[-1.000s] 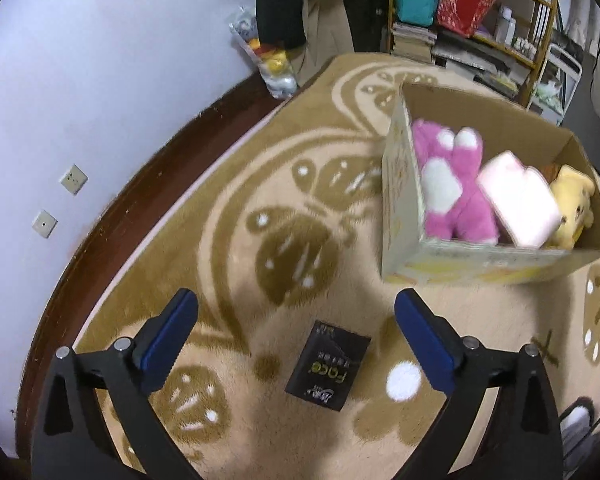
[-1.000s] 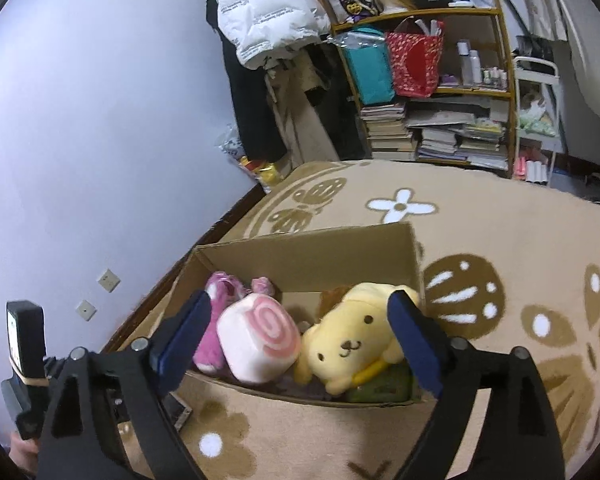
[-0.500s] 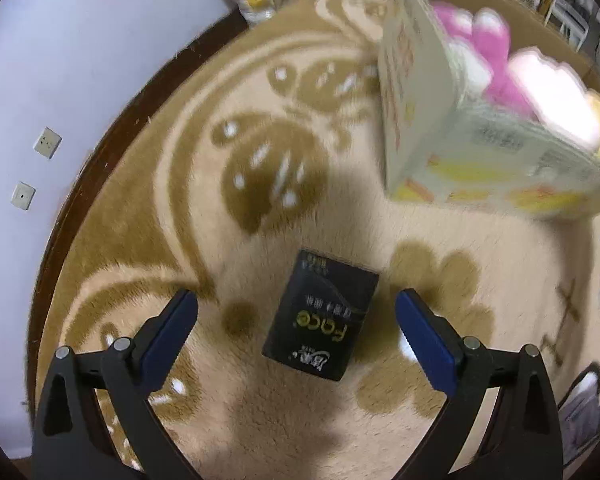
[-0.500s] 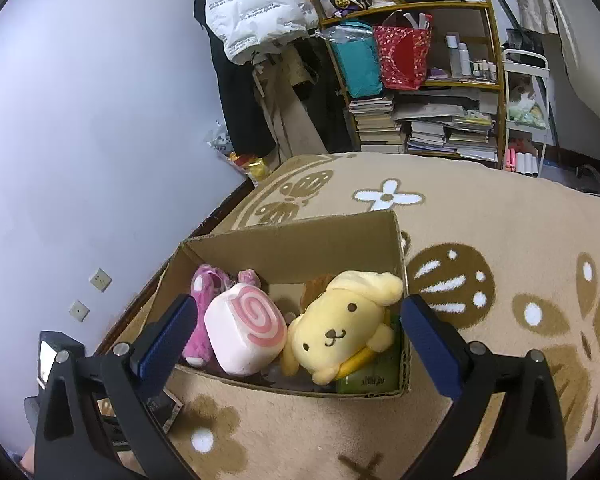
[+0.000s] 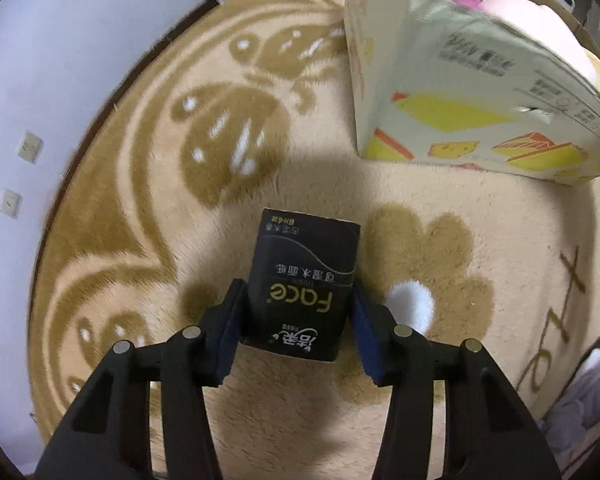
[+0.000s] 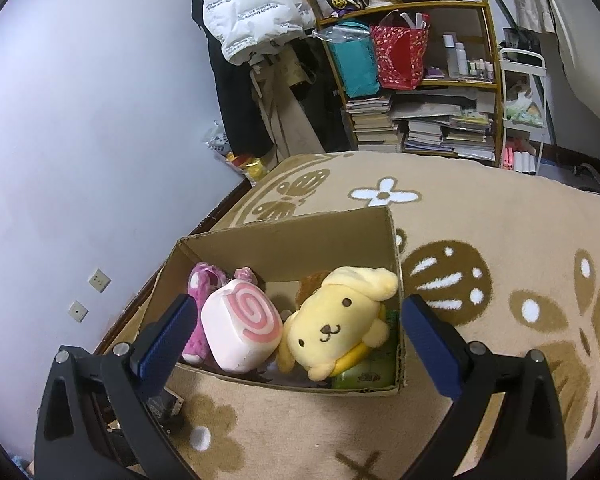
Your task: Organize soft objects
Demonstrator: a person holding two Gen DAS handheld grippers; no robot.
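Note:
A black tissue pack [image 5: 300, 280] with "Face" lettering lies on the beige rug [image 5: 140, 240]. My left gripper [image 5: 298, 294] points down at it. Its jaws are closing, and both blue pads touch the pack's long sides. Close behind stands an open cardboard box [image 5: 460, 92]. In the right wrist view the box [image 6: 292, 244] holds a pink plush [image 6: 198, 292], a pink swirl cushion [image 6: 242, 328], a yellow dog plush [image 6: 336, 320] and a green pack [image 6: 364, 376]. My right gripper [image 6: 298, 308] hangs open above the box's near wall, holding nothing.
A white wall [image 6: 80, 120] with two sockets borders the rug on the left. At the back stand a shelf [image 6: 420, 80] crowded with books and bags, a hanging white jacket [image 6: 252, 4] and a plastic bag of toys [image 6: 240, 160]. Bare rug lies right of the box.
My left gripper came down over the black pack and its jaws narrowed from wide apart onto the pack's sides. The right gripper's jaws spread slightly; it stayed over the box.

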